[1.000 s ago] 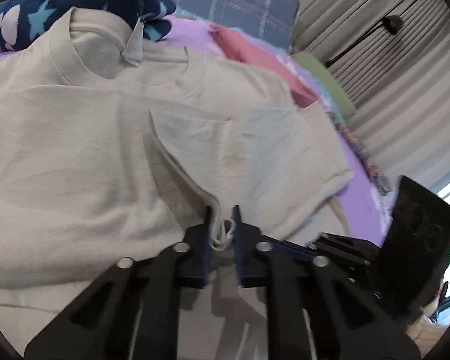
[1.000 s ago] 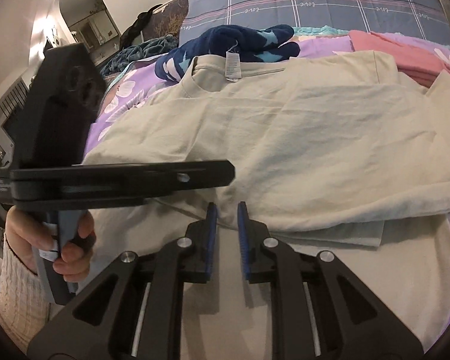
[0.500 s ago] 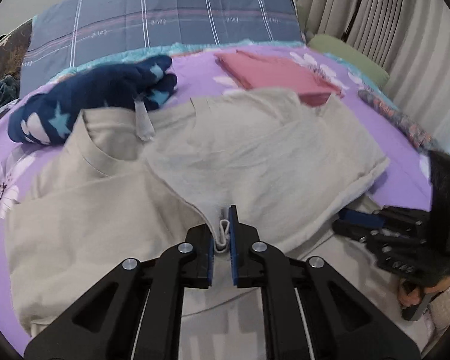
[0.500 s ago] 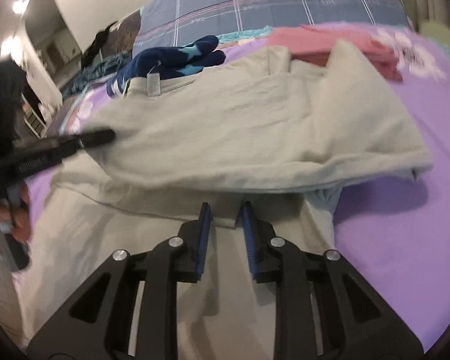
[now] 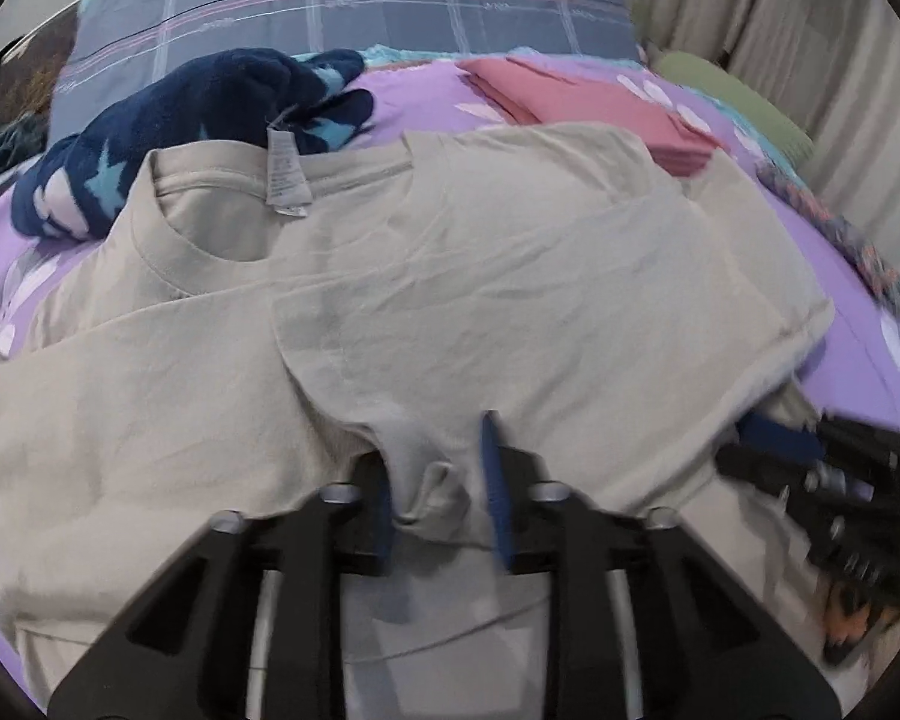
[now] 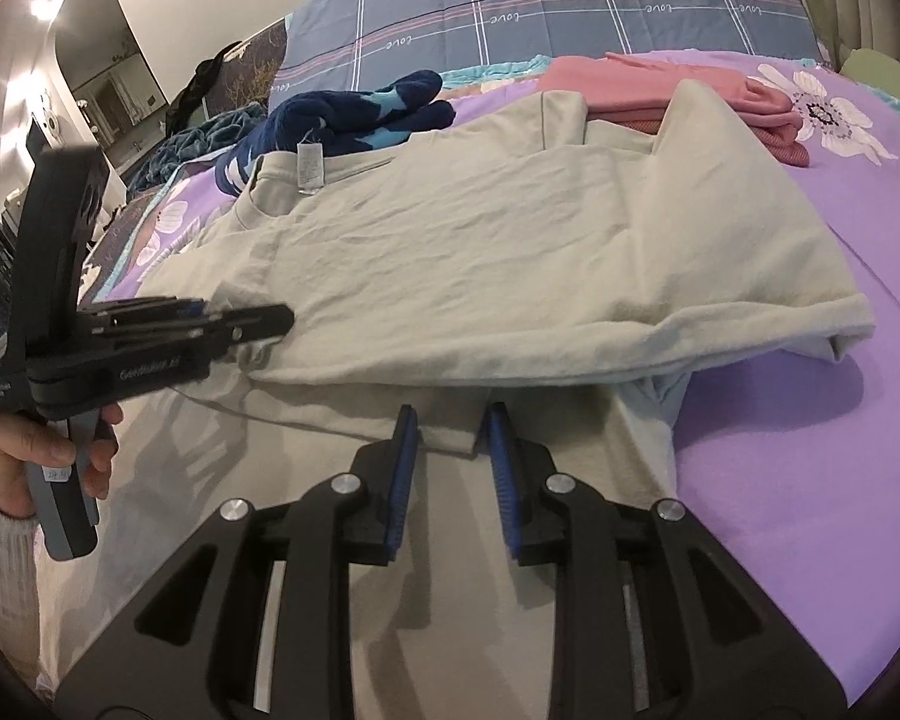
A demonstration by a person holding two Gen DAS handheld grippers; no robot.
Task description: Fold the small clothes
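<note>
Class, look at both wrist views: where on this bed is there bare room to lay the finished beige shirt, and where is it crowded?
Bare purple sheet lies to the right of the beige T-shirt, below the folded pink clothes. The head end is crowded: the navy star garment touches the collar, and the pink clothes lie against the folded-over sleeve.

Right of the beige T-shirt (image 6: 510, 252) the purple sheet (image 6: 810, 450) lay bare, while folded pink clothes (image 6: 690, 84) and a navy star-patterned garment (image 6: 354, 111) crowded its far edge.
</note>
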